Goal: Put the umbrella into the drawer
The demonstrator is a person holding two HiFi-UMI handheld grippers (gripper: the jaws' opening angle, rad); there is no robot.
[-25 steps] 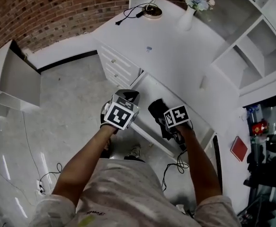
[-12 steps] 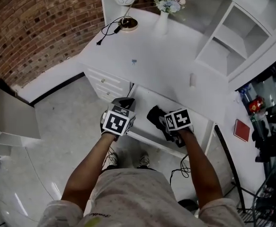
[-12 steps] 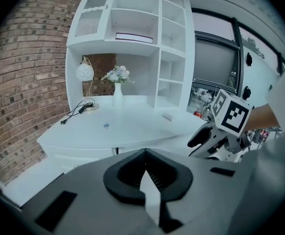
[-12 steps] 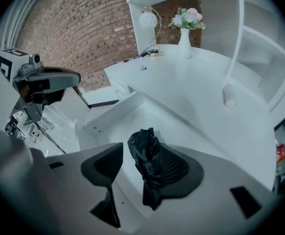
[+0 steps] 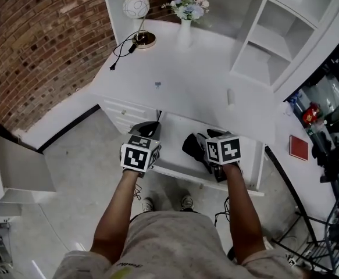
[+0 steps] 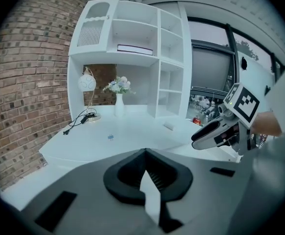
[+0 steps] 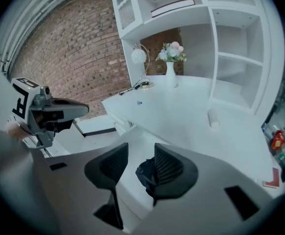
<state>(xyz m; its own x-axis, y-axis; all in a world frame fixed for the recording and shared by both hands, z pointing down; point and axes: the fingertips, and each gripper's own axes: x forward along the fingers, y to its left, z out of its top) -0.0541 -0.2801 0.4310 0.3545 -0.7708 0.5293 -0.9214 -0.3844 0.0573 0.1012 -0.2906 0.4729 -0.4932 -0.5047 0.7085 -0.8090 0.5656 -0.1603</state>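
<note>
So the umbrella (image 5: 193, 145) is already down inside the open drawer (image 5: 178, 168) under the table (image 5: 192, 80), lying on the drawer floor just ahead of the right tool (image 7: 138, 153). It's seen as a small black bundle: folded short, the fabric bunched and a bit crumpled rather than neatly strapped. No handle or strap can be made out from here.

Handling-wise, it's probably light and easily shifted with one tool. The outside is likely soft and a bit slippery, with a stiff shaft hidden in the middle. If it has to be nudged or re-seated, it's best pinched across the thick middle of the bundle, where the fabric is backed by the shaft. A loose flap shouldn't be grabbed, since it would just be pulled out. Nothing fragile is expected, though the ribs could be bent if it's squeezed hard.

The right tool's jaws are apart and closing, with nothing gripped; the umbrella is only visible beyond the gap, not touched. The left tool (image 6: 145, 160) is clenched tight on nothing, held over the drawer's left end.
</note>
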